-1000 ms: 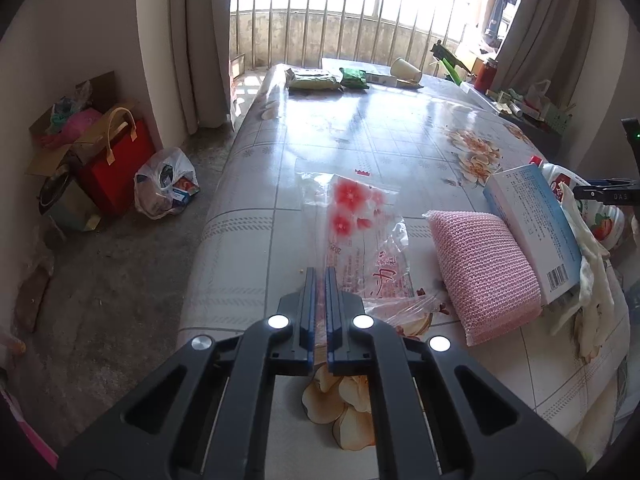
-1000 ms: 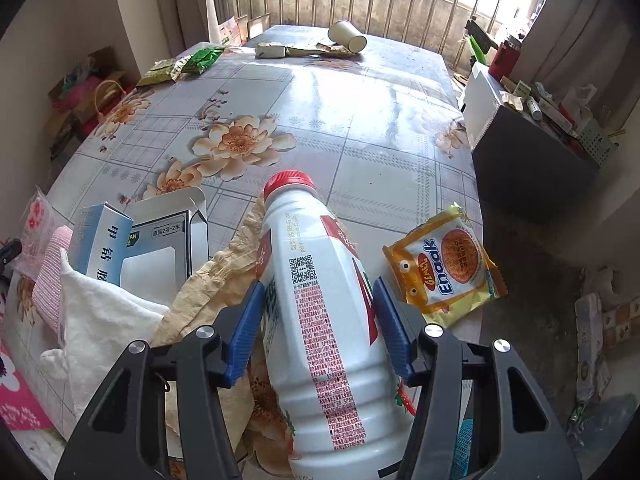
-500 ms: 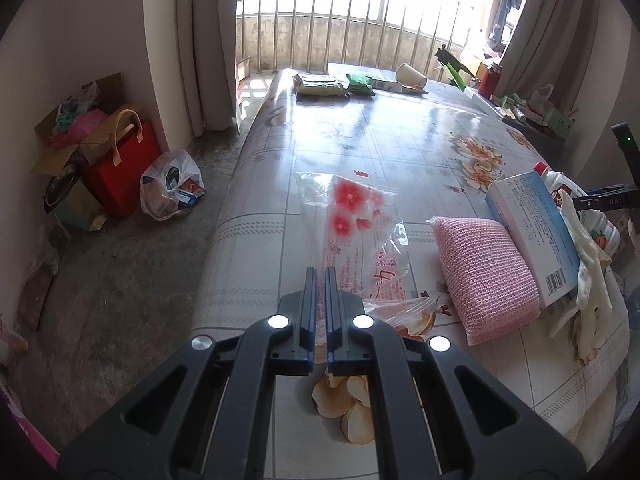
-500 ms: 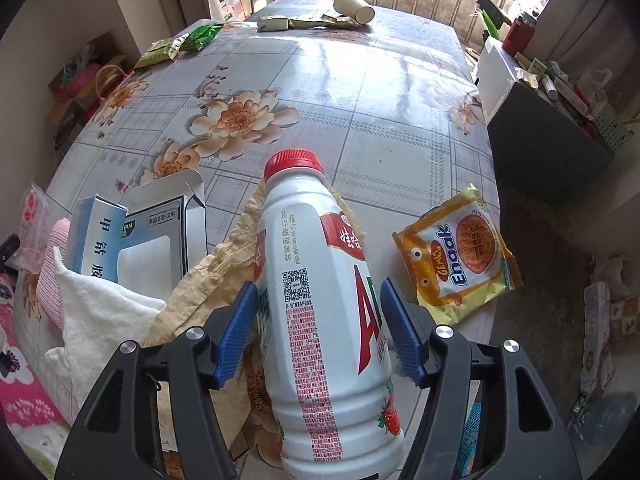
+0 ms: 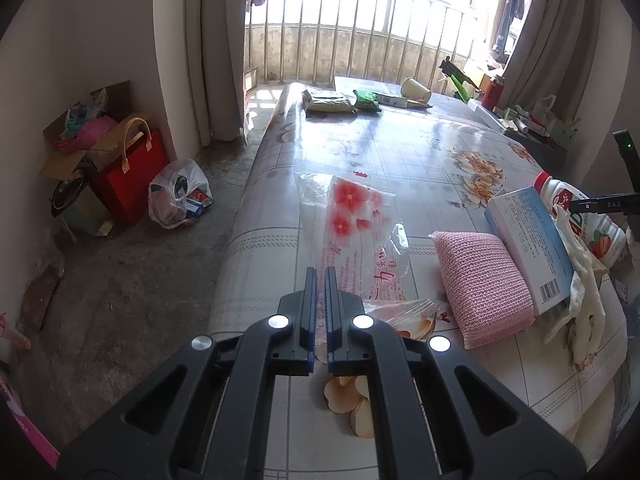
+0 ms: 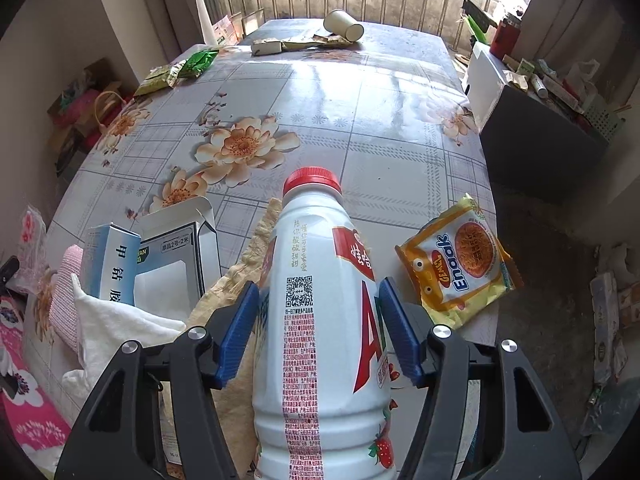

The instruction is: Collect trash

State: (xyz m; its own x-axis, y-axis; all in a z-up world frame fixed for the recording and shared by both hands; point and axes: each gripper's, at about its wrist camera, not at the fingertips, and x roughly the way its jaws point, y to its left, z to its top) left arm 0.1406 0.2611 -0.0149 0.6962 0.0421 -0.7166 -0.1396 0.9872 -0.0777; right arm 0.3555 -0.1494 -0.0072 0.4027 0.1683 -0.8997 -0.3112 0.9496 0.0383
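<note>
A white milk bottle [image 6: 320, 300] with a red cap lies over a crumpled brown paper, between the fingers of my right gripper [image 6: 319, 286]. The jaws are closing; the blue pads [image 6: 240, 320] stand right at the bottle's sides without visibly pressing. The same bottle [image 5: 580, 216] shows at the right edge of the left wrist view. My left gripper [image 5: 319, 270] is shut on the near edge of a clear plastic bag [image 5: 352, 220] printed with red flowers, which lies on the flowered tablecloth [image 6: 360, 112].
A pink sponge [image 5: 480, 280], a blue box [image 5: 528, 240], a white cloth [image 5: 584, 280] and an open carton [image 6: 176, 256] crowd the near table end. A yellow snack pack [image 6: 456, 268] lies at the right edge. A paper cup [image 6: 344, 26] and green packets [image 6: 180, 70] sit far off.
The right jaws held the bottle tightly a second ago, spread wider, and now stand slightly off its sides. The left gripper stays shut on the bag.
</note>
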